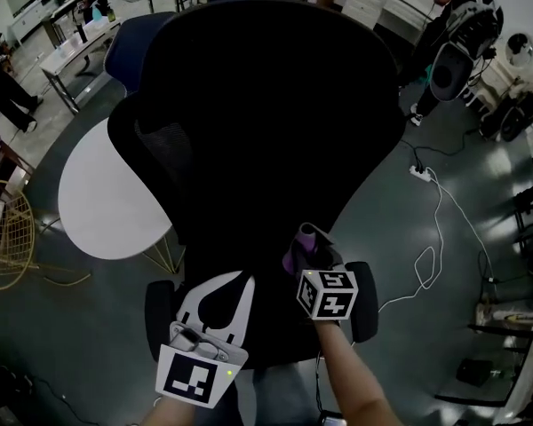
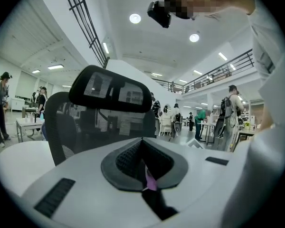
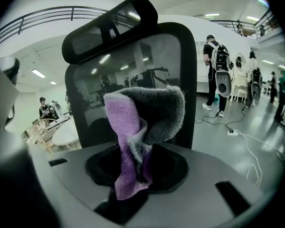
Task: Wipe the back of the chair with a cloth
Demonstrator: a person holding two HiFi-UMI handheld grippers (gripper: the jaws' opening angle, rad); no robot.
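The cloth [image 3: 137, 127] is clamped upright in the closed jaws of the right gripper [image 3: 133, 172], close before the chair back [image 1: 258, 131]. Contact cannot be confirmed. The left gripper [image 2: 145, 167] jaws are closed, with a purple scrap [image 2: 151, 183] at their seam

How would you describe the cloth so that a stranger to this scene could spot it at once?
Start at the tall black mesh-backed office chair filling the middle of the head view. Toward that picture's lower edge, the right gripper is shut on a fluffy purple and grey cloth. It is the only soft, coloured thing against the dark chair.
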